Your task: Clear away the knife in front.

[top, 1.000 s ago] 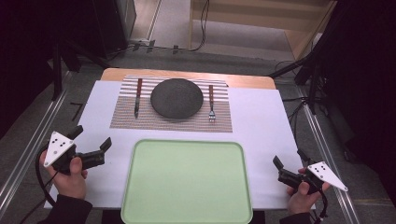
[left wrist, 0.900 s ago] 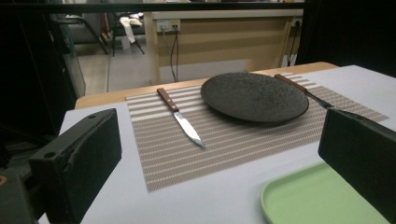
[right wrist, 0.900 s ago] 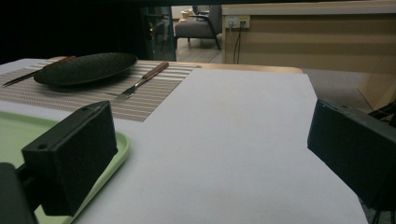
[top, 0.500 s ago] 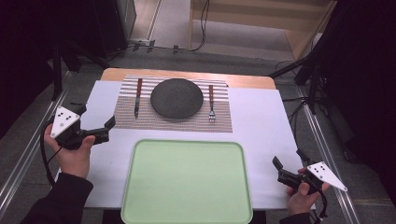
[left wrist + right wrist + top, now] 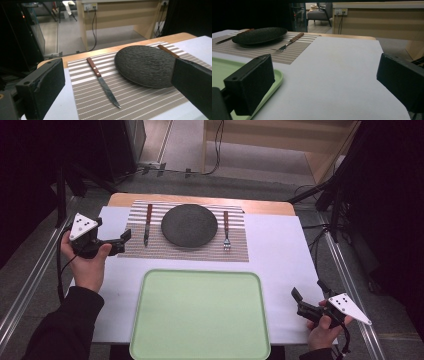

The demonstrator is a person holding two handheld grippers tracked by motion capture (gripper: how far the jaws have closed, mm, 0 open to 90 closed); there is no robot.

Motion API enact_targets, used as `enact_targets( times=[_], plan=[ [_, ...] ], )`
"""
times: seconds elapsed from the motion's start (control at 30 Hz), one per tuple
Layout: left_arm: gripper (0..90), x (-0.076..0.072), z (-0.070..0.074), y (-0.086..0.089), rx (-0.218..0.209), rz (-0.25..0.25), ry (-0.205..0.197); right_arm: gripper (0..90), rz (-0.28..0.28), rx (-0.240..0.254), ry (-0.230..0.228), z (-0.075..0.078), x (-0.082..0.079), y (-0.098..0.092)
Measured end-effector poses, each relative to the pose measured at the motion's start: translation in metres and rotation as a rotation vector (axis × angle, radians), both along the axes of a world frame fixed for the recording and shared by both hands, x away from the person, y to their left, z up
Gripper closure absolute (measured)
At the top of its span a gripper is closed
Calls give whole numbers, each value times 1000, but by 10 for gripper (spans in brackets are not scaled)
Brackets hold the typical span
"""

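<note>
With nothing yet lifted, the left gripper (image 5: 120, 241), jaws apart and empty, nears the knife (image 5: 147, 222) lying on the striped placemat (image 5: 200, 251) left of the black plate (image 5: 189, 225), while the right gripper (image 5: 301, 302), likewise spread, waits beside the bare green tray (image 5: 200, 315).

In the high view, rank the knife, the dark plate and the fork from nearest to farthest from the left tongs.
Measured from the left tongs, which are open at the placemat's left edge:
1. Knife, on the placemat's left side, just past the tongs.
2. Dark plate, in the placemat's centre.
3. Fork, right of the plate.
</note>
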State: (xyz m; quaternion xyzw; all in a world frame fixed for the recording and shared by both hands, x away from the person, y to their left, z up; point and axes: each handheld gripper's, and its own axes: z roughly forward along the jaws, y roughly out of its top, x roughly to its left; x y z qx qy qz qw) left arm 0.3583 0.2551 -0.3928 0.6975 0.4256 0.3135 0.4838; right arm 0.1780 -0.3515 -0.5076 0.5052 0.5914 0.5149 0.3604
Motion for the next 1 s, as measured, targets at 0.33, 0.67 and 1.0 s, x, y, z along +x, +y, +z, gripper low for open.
enact_targets(
  times=[0.33,0.67,1.0],
  plan=[
    [0,36,-2,-7,5,0,80,0,4,-9,2,0,0,1],
    [4,77,-8,-21,47,13,174,0,5,-8,6,0,1,1],
    [51,116,-23,-34,65,48,290,0,7,0,7,0,1,1]
  ],
)
